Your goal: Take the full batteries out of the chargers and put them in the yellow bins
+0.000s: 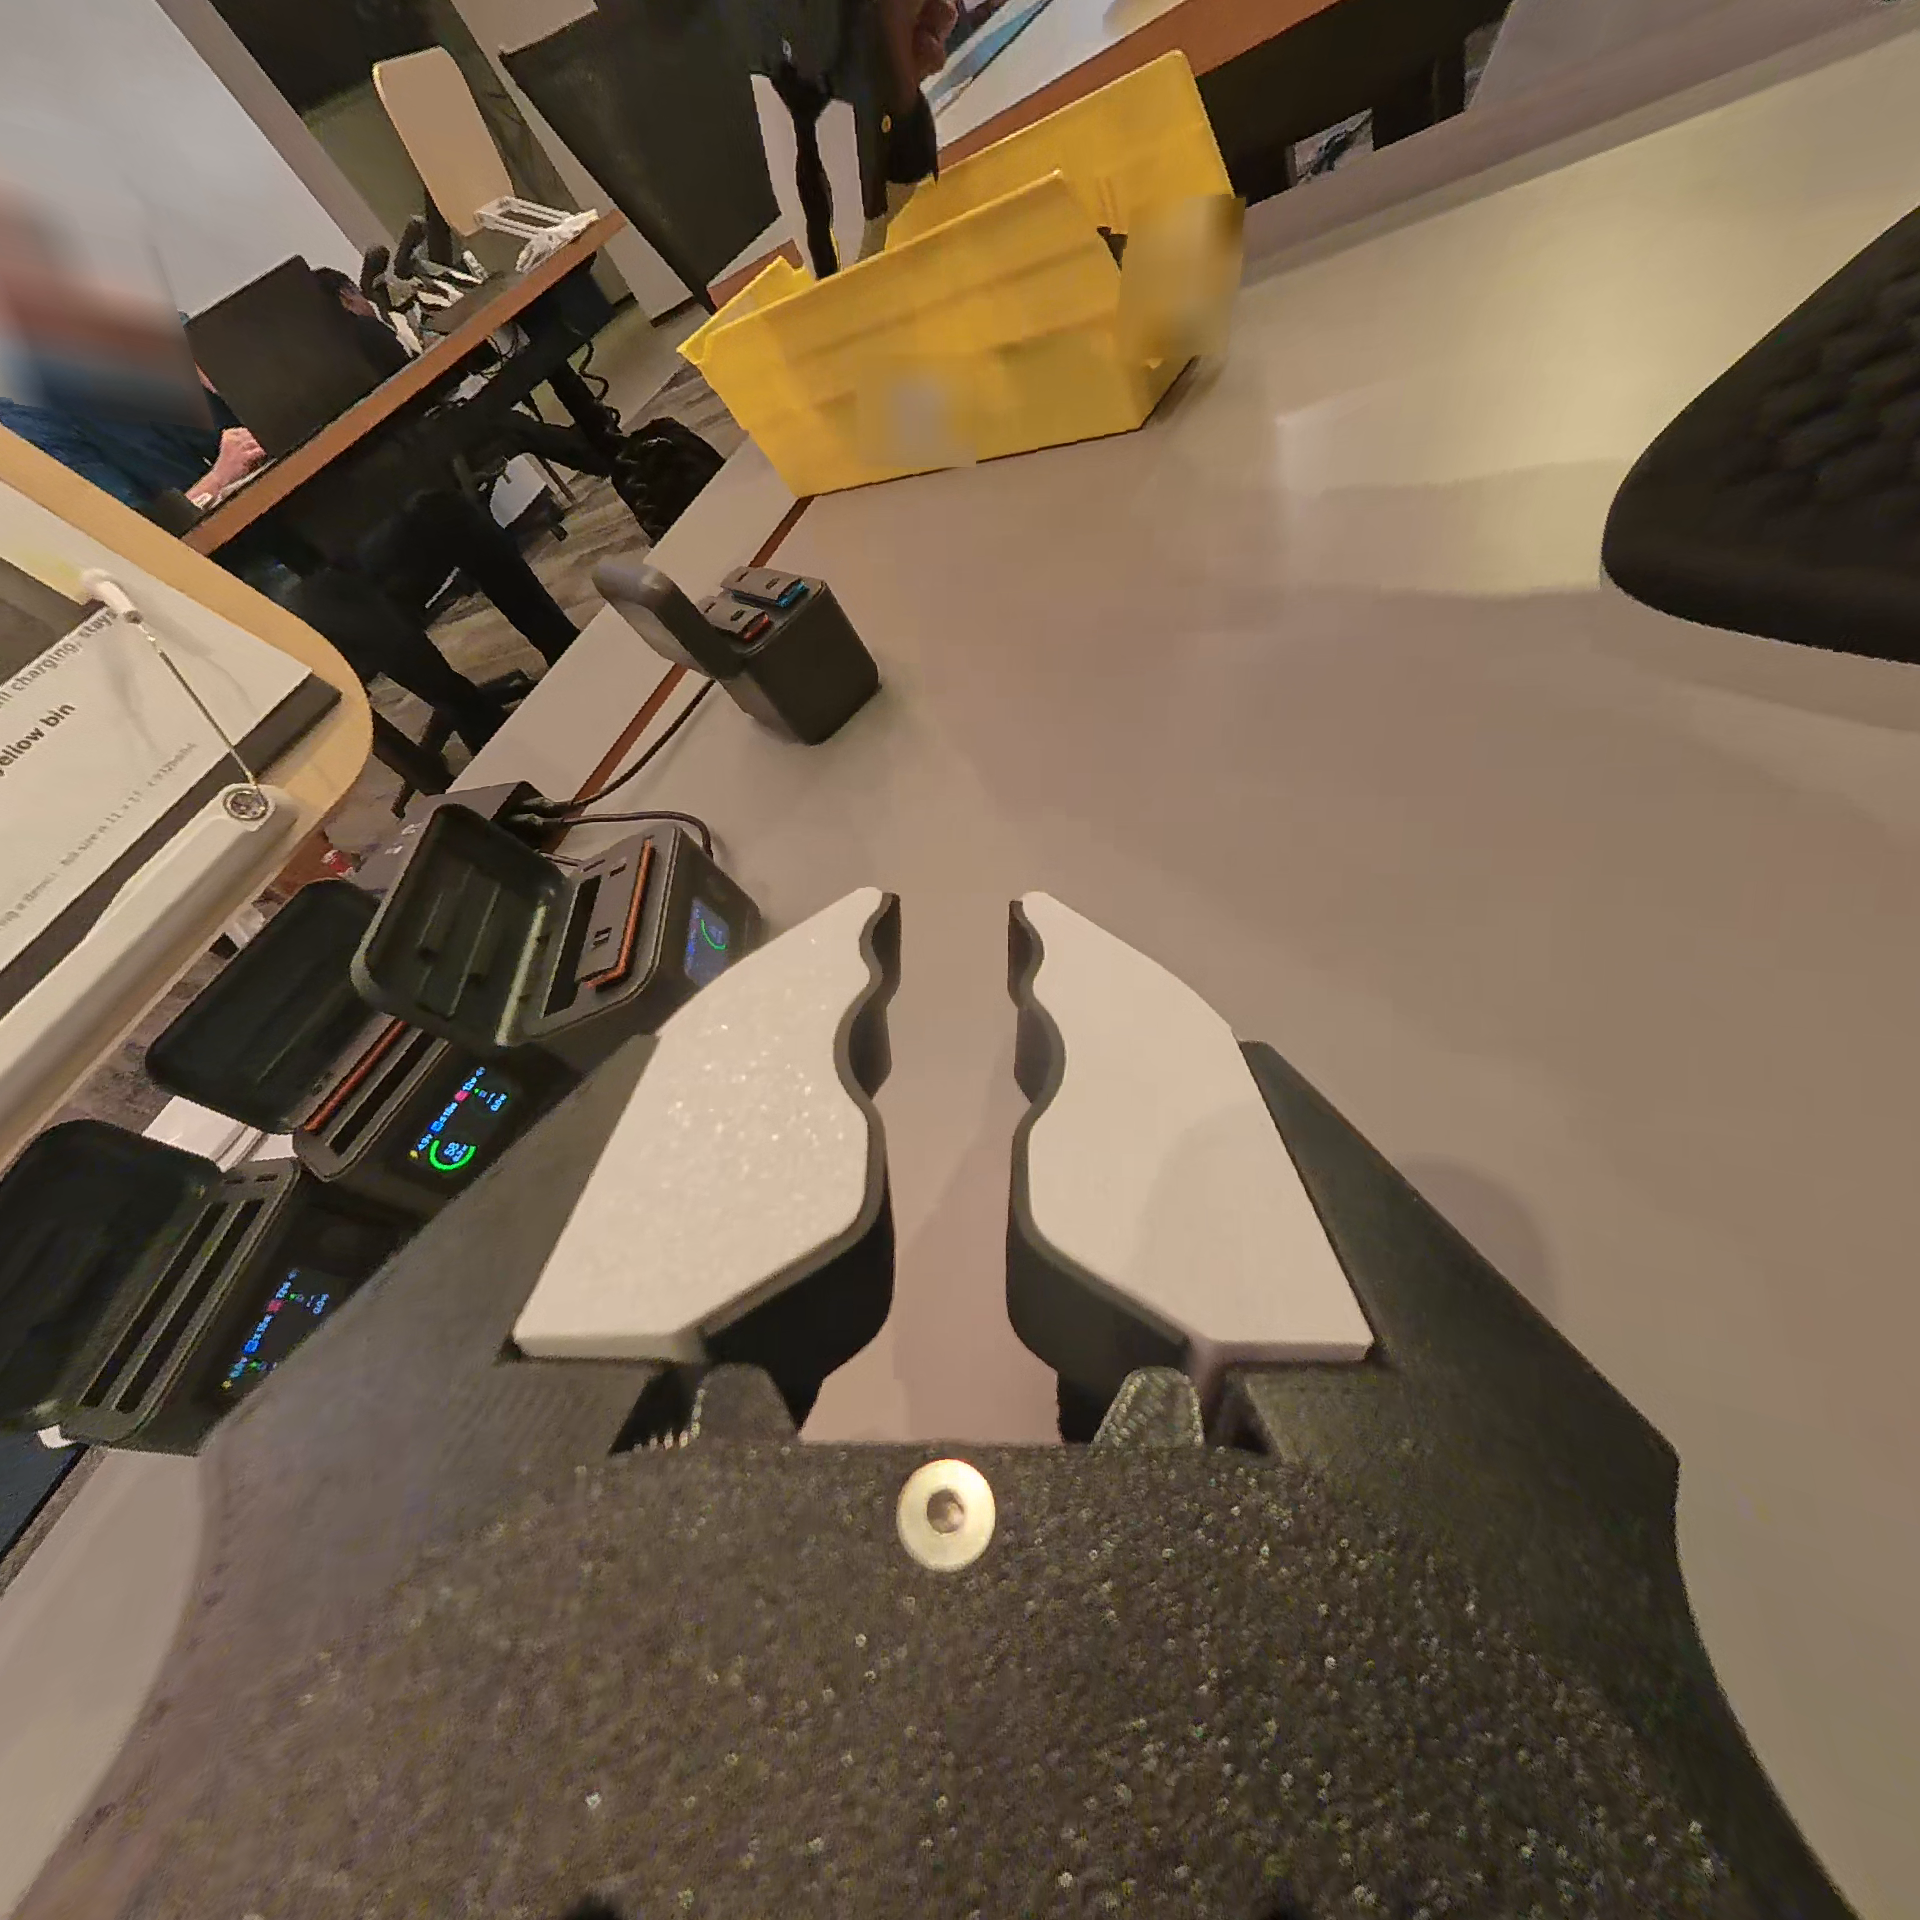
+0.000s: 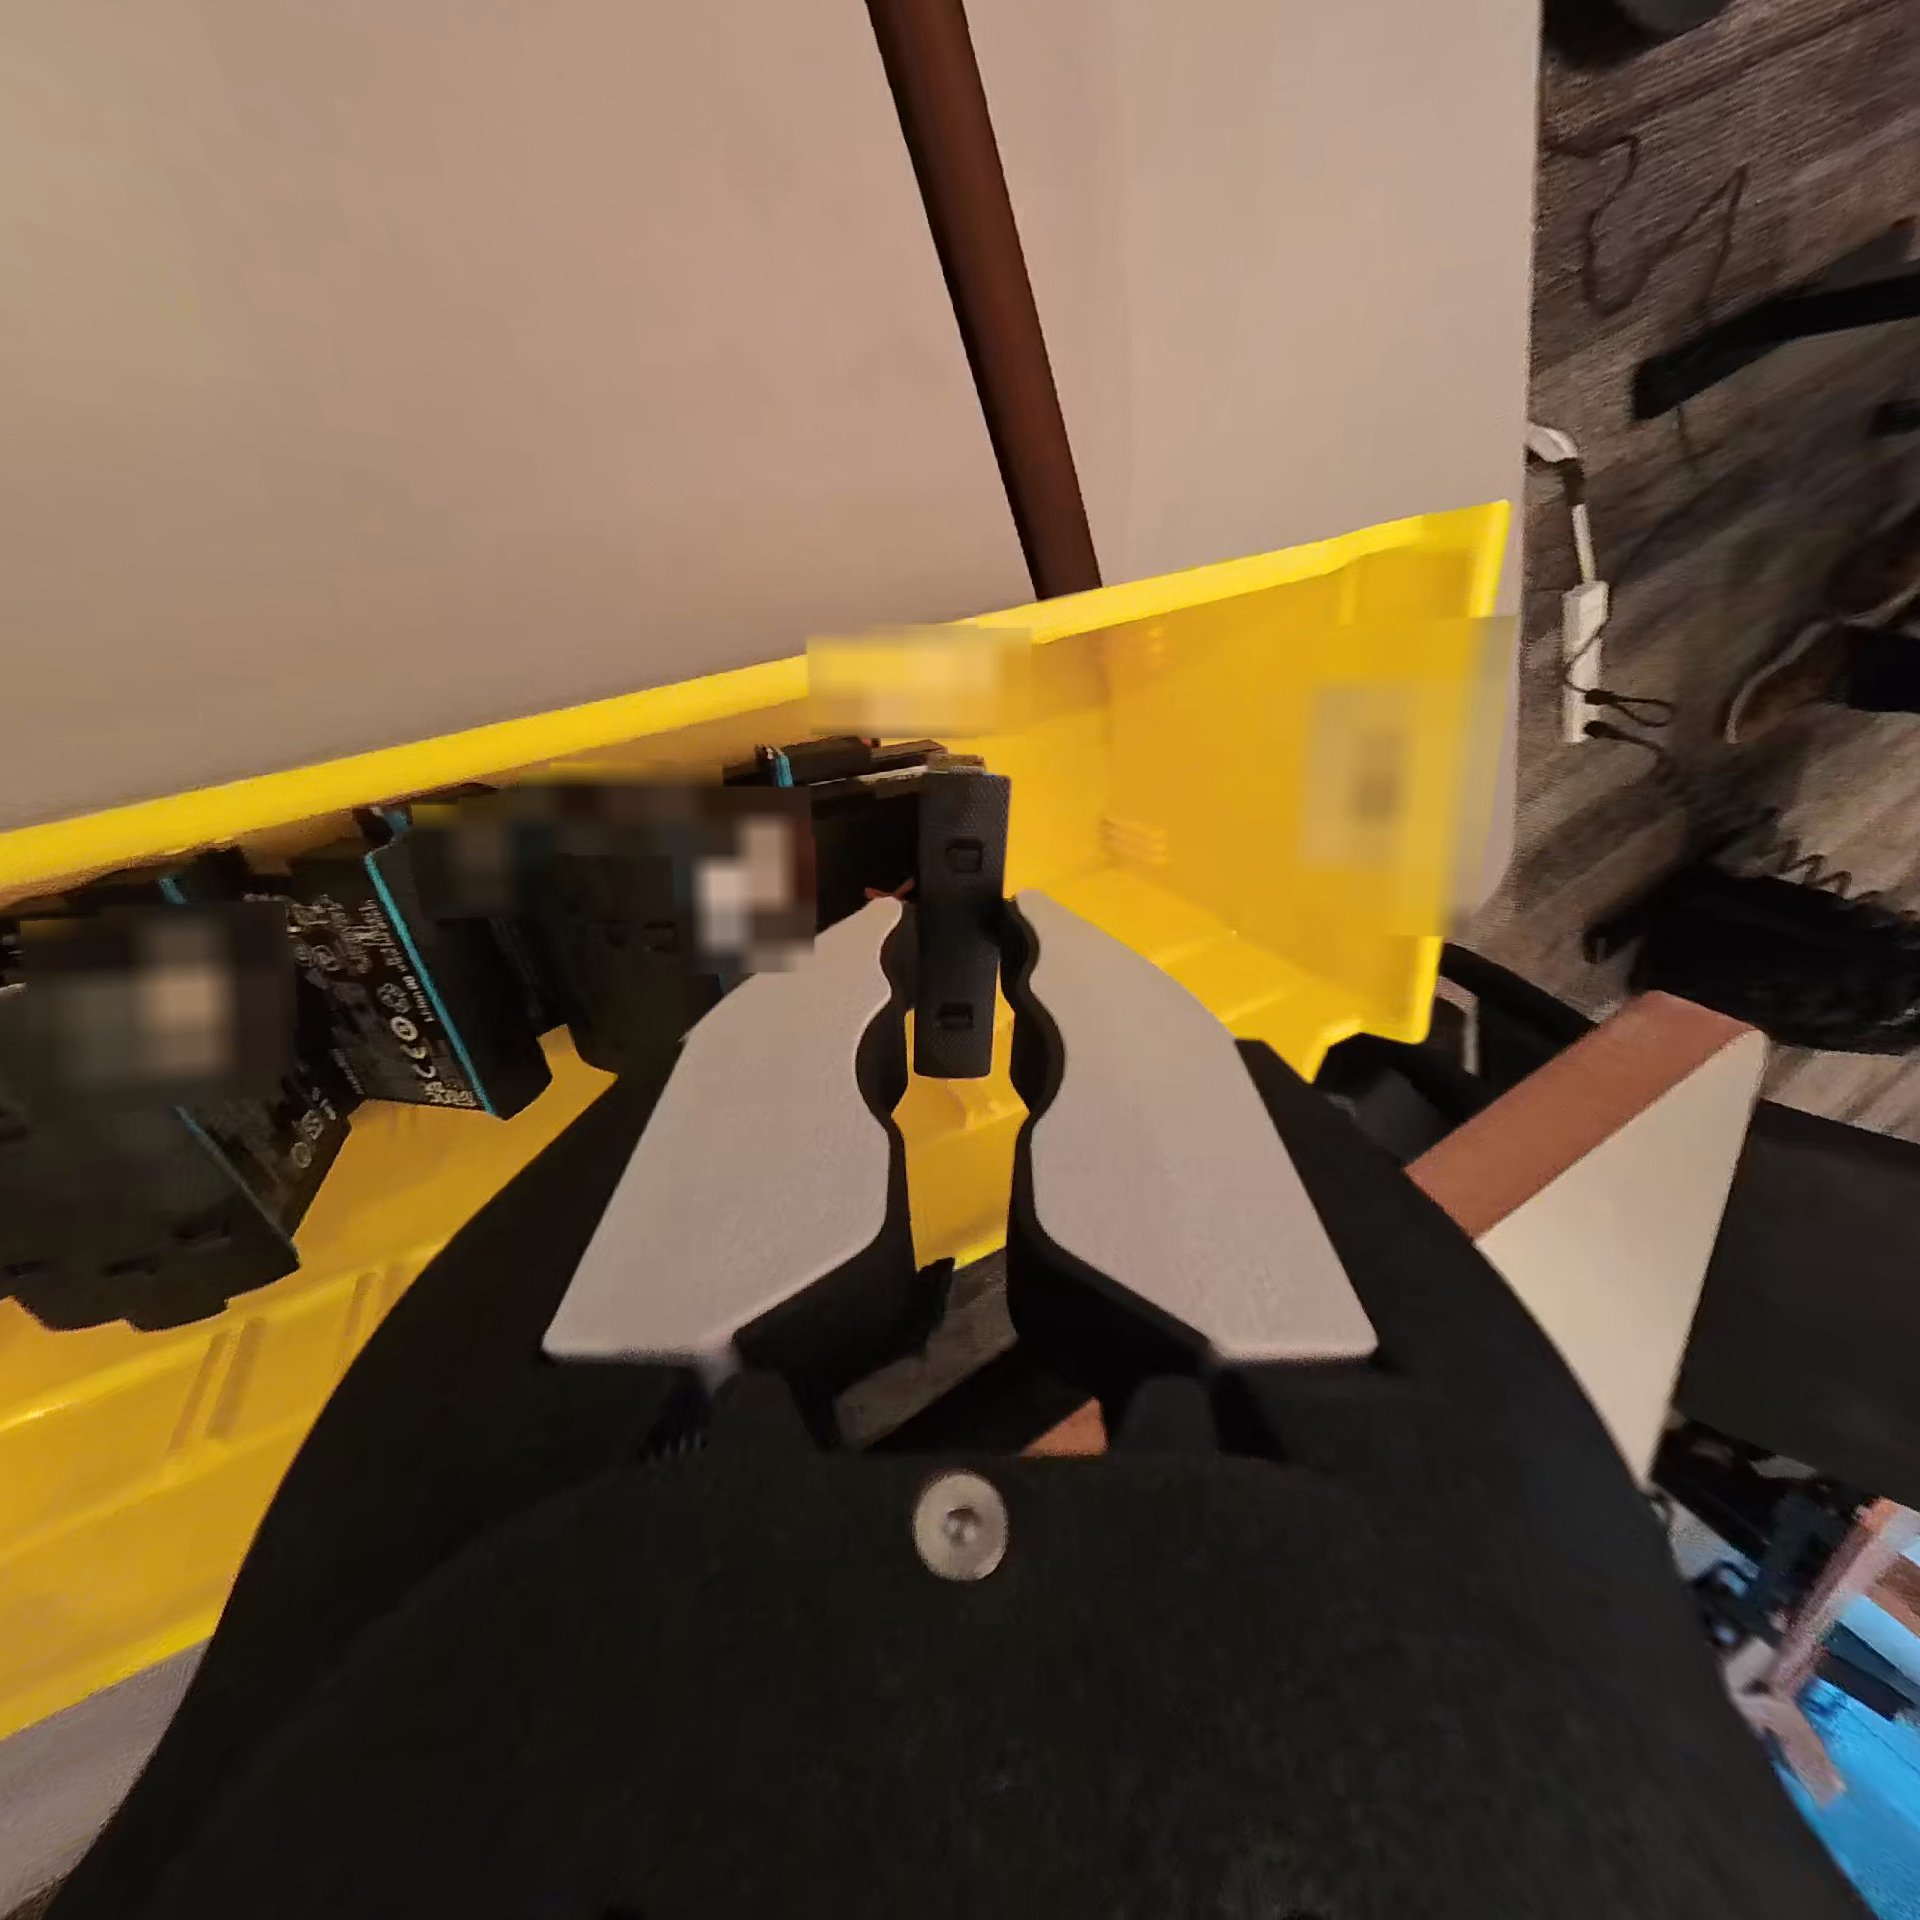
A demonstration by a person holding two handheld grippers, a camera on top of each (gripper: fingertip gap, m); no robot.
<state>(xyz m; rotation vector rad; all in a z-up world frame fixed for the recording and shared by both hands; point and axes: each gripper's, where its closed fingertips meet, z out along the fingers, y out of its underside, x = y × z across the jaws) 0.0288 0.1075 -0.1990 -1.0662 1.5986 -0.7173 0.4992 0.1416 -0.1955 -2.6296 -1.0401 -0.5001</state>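
In the right wrist view my right gripper (image 2: 954,912) is shut on a black battery (image 2: 961,935) and holds it upright over the right end of a yellow bin (image 2: 1174,748). Several black batteries with blue edges (image 2: 416,997) lie in that bin to the left. In the left wrist view my left gripper (image 1: 954,912) is open by a narrow gap and empty, low over the grey table (image 1: 1299,831). Three open chargers (image 1: 582,935) with lit screens stand at its left. A fourth charger (image 1: 795,655) farther off holds batteries. The yellow bins (image 1: 966,332) stand at the back.
A black mesh chair (image 1: 1787,468) reaches over the table's right side. A dark arm or gripper (image 1: 842,114) hangs over the yellow bins. A clipboard with a sheet (image 1: 125,748) is at the far left. The table edge and floor with cables (image 2: 1714,520) lie right of the bin. Across from one pair of fingers to the other is roughly 50 centimetres.
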